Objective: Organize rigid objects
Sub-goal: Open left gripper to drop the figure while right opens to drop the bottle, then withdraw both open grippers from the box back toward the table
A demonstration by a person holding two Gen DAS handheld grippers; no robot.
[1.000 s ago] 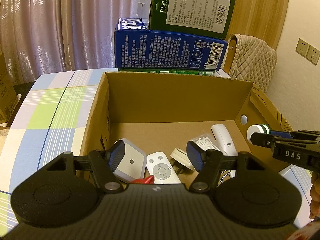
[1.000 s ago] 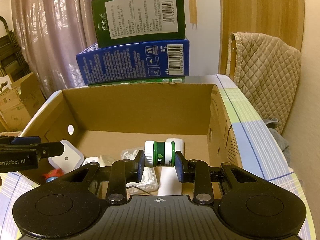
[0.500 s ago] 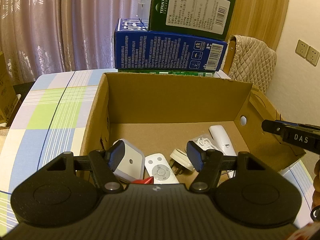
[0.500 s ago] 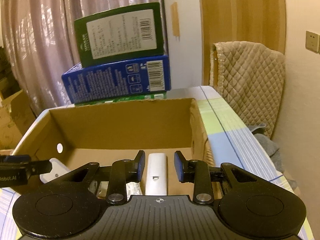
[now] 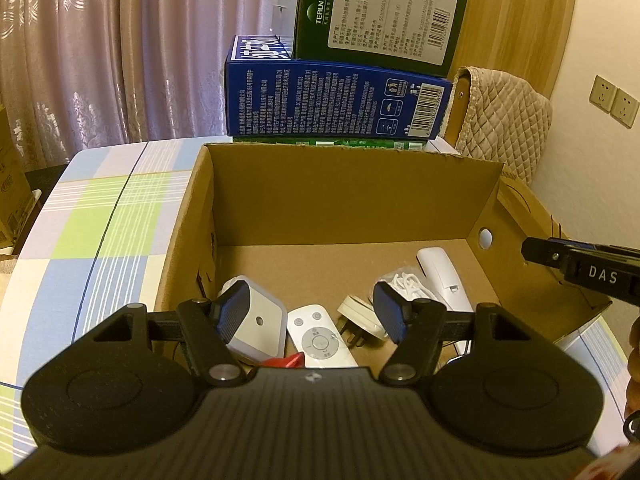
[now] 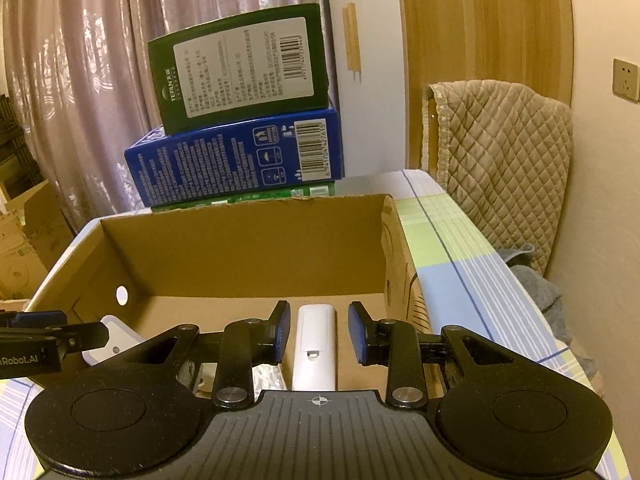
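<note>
An open cardboard box stands on the checked tablecloth. Inside lie a grey-white square device, a small white remote, a white plug adapter, a bag of white cable and a long white remote. A red object peeks out at the near edge. My left gripper is open and empty over the box's near side. My right gripper is open and empty above the long white remote; it shows at the right in the left wrist view.
Behind the box is a stack of a green carton on a blue carton. A chair with a quilted cover stands to the right, with grey cloth below it. Curtains hang behind; cardboard boxes stand at the left.
My right gripper held a green-and-white bottle a second ago; it has opened, the bottle is out of sight, and the gripper has lifted and pulled back. My left gripper has stayed still.
</note>
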